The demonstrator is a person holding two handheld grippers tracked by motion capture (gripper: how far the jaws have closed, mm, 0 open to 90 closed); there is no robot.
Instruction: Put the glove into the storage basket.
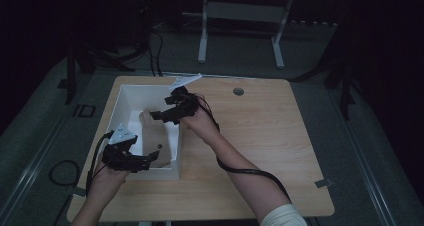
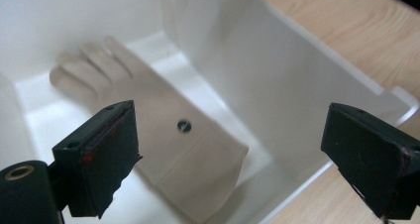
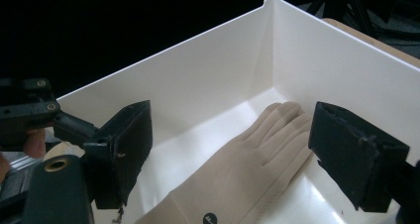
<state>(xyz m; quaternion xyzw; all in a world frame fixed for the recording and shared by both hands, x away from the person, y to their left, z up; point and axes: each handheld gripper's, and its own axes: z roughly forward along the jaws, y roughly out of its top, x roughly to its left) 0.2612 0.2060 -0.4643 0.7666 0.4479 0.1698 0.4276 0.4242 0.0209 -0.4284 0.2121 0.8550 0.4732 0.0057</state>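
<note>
A beige glove (image 1: 156, 136) lies flat inside a white box (image 1: 132, 93) on the left part of the wooden table (image 1: 260, 136). Its fingers point to the far end, and its cuff with a small dark round mark lies at the near end. My left gripper (image 1: 151, 159) hovers open over the cuff at the box's near end. In the left gripper view the glove (image 2: 163, 130) lies below the wide-spread left gripper (image 2: 233, 120). My right gripper (image 1: 159, 115) hangs open above the glove's fingers. In its own view the right gripper (image 3: 237, 135) frames the glove (image 3: 237, 169). Neither holds anything.
The white box's tall walls (image 3: 198, 70) surround the glove closely. A round grommet hole (image 1: 238, 91) sits near the table's far edge. A white desk frame (image 1: 240, 26) stands behind the table in a dark room. A cable loop (image 1: 62, 171) lies on the floor at left.
</note>
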